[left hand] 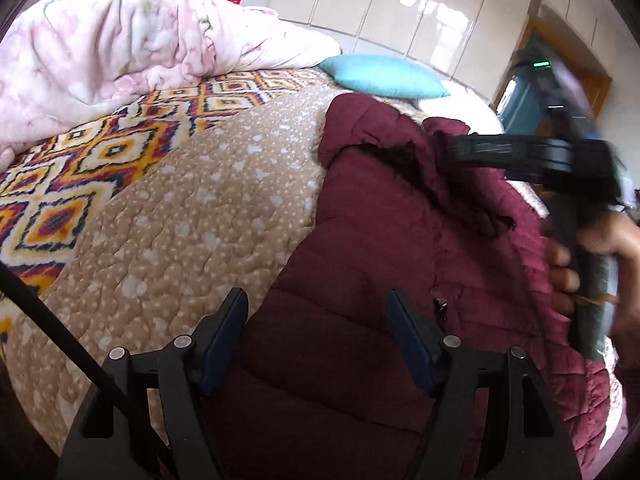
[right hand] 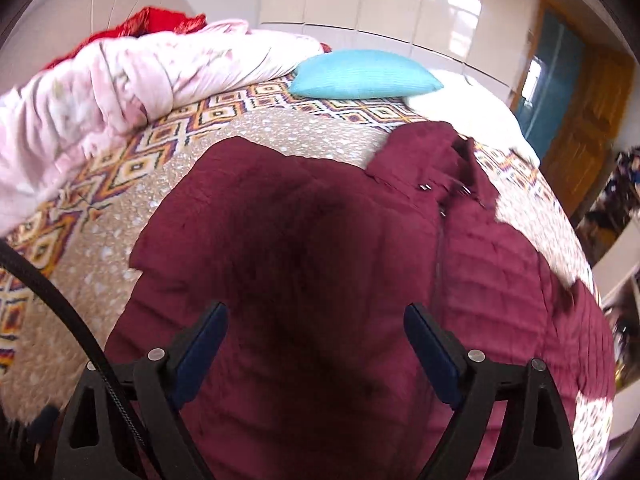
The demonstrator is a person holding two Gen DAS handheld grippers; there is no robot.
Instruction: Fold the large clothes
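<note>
Left gripper (left hand: 316, 312): blue-padded black fingers (left hand: 224, 328) spread well apart, nothing between the pads. Directly under and ahead of the fingers lies the dark maroon quilted puffer coat (left hand: 360, 280), spread on the bed; its small metal zipper pull (left hand: 441, 302) sits just beyond the right-hand fingertip.

Right gripper (right hand: 316, 320): jaws wide, pads clear of fabric, empty. Coat (right hand: 300, 240) fills the space between and beyond both fingers; a darker shadowed patch falls straight ahead. Right of the fingers, the coat's finer-stitched ribbed panel runs off toward the bed edge.

Left wrist view: right gripper (left hand: 452, 148) blurred, held by a hand (left hand: 568, 268), fingertips over the coat's dark-furred collar (left hand: 400, 156).

Past the coat, left of the fingers: tan quilted bedspread with white dots (left hand: 180, 220), then a diamond-patterned orange, navy and white blanket (left hand: 80, 168). Farther: a crumpled pink floral duvet (left hand: 100, 52) and a turquoise cushion (left hand: 384, 76). Farthest: glossy cream wardrobe doors (right hand: 380, 0).
</note>
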